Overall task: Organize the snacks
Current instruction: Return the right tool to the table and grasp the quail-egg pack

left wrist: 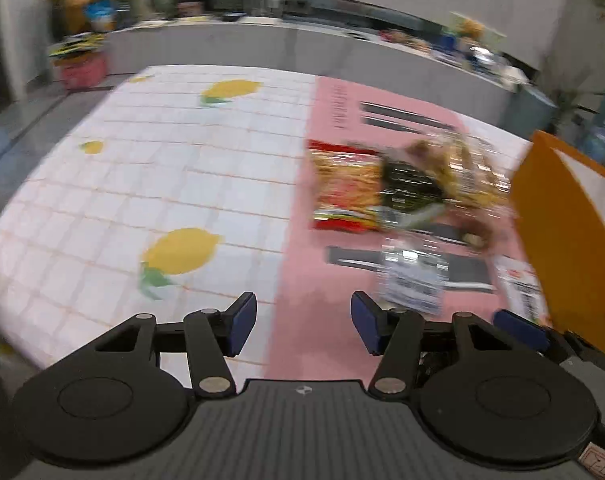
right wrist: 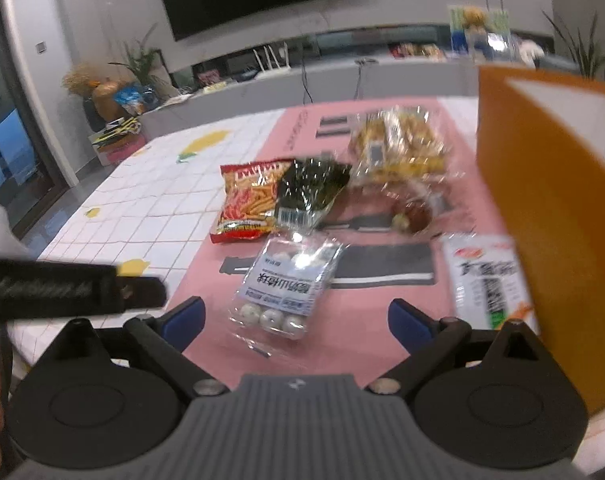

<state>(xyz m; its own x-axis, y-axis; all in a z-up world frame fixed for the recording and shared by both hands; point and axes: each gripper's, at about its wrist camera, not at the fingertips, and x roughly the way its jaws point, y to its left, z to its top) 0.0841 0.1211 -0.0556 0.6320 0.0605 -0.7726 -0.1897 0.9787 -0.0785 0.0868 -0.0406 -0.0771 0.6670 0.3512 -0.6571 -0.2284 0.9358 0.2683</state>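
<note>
Right wrist view showed the snacks [right wrist: 302,208] heaped on the bench's pink mat [right wrist: 382,344] beside the orange box [right wrist: 550,240], likely their destination, while both the right gripper [right wrist: 296,320] and left gripper [left wrist: 304,326] hung with jaws spread, empty.

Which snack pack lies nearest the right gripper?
The clear pack of white balls, straight ahead of the open right gripper on the pink mat. The red chips bag, dark seaweed pack and others lie farther back.
</note>
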